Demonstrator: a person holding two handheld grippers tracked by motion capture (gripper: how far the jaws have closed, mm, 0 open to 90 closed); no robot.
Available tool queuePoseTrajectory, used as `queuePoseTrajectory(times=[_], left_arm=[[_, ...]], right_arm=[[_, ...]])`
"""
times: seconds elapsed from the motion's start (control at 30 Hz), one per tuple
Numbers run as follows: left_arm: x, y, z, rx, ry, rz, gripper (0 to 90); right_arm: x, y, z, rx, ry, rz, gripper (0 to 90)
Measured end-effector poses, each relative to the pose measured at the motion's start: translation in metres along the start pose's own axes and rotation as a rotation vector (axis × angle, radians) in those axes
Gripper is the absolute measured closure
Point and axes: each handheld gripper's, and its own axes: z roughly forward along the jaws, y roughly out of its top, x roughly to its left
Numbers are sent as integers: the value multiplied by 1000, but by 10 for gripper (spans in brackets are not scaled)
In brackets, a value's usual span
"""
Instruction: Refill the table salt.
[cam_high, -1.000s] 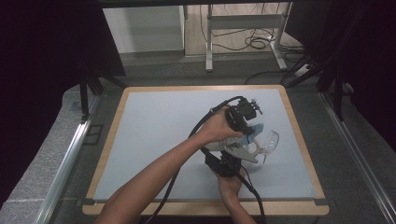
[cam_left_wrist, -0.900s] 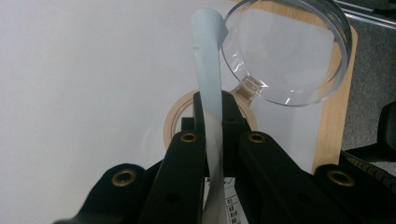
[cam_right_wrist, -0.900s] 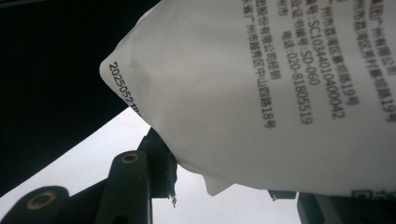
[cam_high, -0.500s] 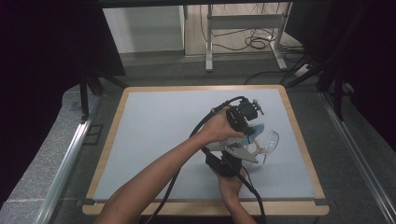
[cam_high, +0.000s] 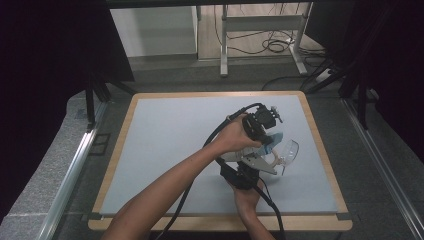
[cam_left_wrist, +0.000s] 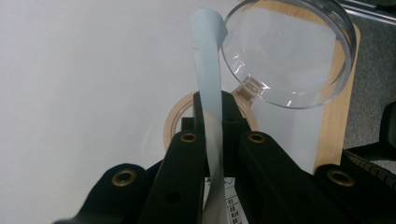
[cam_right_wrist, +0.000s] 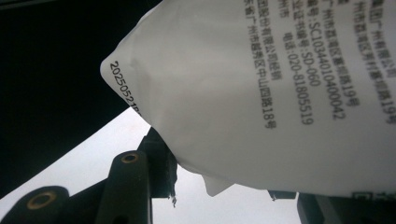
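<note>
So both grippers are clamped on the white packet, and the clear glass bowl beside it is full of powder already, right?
Not quite. The clear glass bowl is empty; the left gripper view looks straight through it to the table. The rest holds: the left gripper pinches the white packet by its edge, and the right gripper clamps its body.

In the right gripper view the white packet runs off the top and right edges and hides that gripper's right jaw, while in the left gripper view the clear bowl beyond the jaws is cut off above.
</note>
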Motion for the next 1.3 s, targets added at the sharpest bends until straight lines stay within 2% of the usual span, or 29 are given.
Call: queuePoseTrajectory(times=[0.37,1.3], left_arm=[[1,1,3,8,2,3,900],[-1,1,3,9,1,7,900]], right_arm=[[1,1,-1,-1,10,11,541],[1,3,-3,-11,7,-4,543]])
